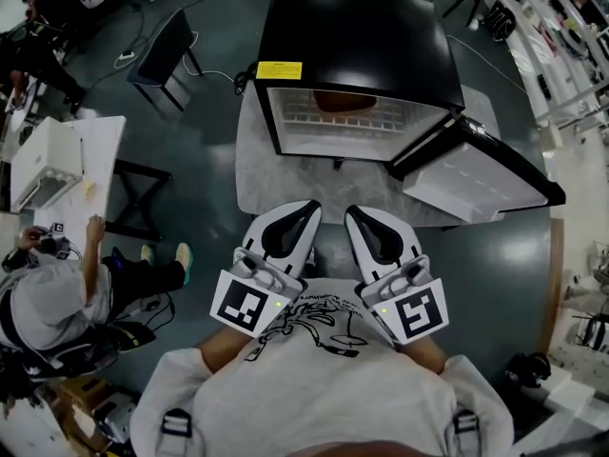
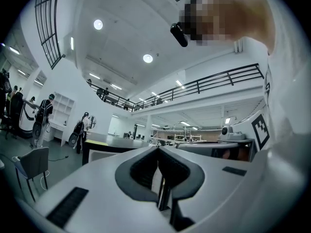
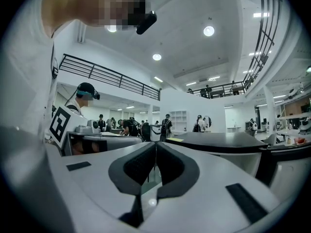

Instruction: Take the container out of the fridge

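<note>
A black mini fridge (image 1: 357,41) stands on the floor ahead of me, its door (image 1: 476,174) swung open to the right. Inside, at the back above a white wire shelf, a reddish-brown container (image 1: 343,100) shows partly. My left gripper (image 1: 309,206) and right gripper (image 1: 354,211) are held side by side close to my chest, pointing at the fridge and well short of it. Both are shut with nothing between the jaws; in the left gripper view (image 2: 158,147) and the right gripper view (image 3: 156,143) the dark pads meet. The fridge's black top (image 3: 218,142) shows beyond the right jaws.
The fridge sits on a grey mat (image 1: 271,174). A black chair (image 1: 166,55) stands to the far left, a white table (image 1: 71,155) at the left edge, and a seated person (image 1: 57,293) beside it. Desks and equipment line the right side.
</note>
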A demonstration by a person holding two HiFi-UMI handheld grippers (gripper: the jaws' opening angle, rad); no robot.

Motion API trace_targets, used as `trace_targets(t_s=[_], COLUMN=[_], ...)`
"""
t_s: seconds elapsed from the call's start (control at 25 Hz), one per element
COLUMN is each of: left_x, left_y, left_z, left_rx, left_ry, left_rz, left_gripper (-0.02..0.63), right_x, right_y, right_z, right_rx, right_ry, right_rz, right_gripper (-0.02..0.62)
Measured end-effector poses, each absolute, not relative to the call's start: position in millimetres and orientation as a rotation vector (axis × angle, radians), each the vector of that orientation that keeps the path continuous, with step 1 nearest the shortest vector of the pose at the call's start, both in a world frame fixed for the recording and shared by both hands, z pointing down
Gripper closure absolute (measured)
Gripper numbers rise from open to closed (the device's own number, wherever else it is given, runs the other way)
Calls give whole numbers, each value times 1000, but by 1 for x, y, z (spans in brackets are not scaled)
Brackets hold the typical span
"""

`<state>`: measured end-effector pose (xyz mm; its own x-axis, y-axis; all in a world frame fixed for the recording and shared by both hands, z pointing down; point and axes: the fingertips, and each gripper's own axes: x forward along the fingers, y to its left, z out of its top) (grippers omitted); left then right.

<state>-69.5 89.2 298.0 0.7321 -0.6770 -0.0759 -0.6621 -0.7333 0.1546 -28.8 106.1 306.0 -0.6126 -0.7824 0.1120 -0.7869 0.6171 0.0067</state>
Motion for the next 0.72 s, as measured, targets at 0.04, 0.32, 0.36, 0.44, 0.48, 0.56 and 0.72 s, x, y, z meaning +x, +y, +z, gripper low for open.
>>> trace_targets(t_s=[0.04,0.32,0.36,0.44,0.48,0.56,0.72], left_x=[-71,-82,-82,-82,-82,-81,-75], left_y=[85,63,61,56,53,49,42], left_z=[299,306,307,307,307,307,303], left_rx=[2813,2824,2828,2833,2831,2826,2803], left_ry=[-1091,-1092,-1091,-1090,-1090,-1089,-1084], left_rz=[-192,-158,-153,-145,-144,-140,-153], left_gripper=[591,591,591,591,591,591,591], right_x=[-31,-39,-40,-40,-40,-39,-32], right_y=[102,79,77,73,71,67,60], right_z=[307,309,310,312,313,314,314], right_rx=[1329,1335,1333,1328,1324,1323,1342], right_ry=[-2730,-2730,-2728,-2720,-2717,-2712,-2700], right_rz=[65,63,68,75,78,87,94], right_gripper=[566,566,566,566,566,566,566])
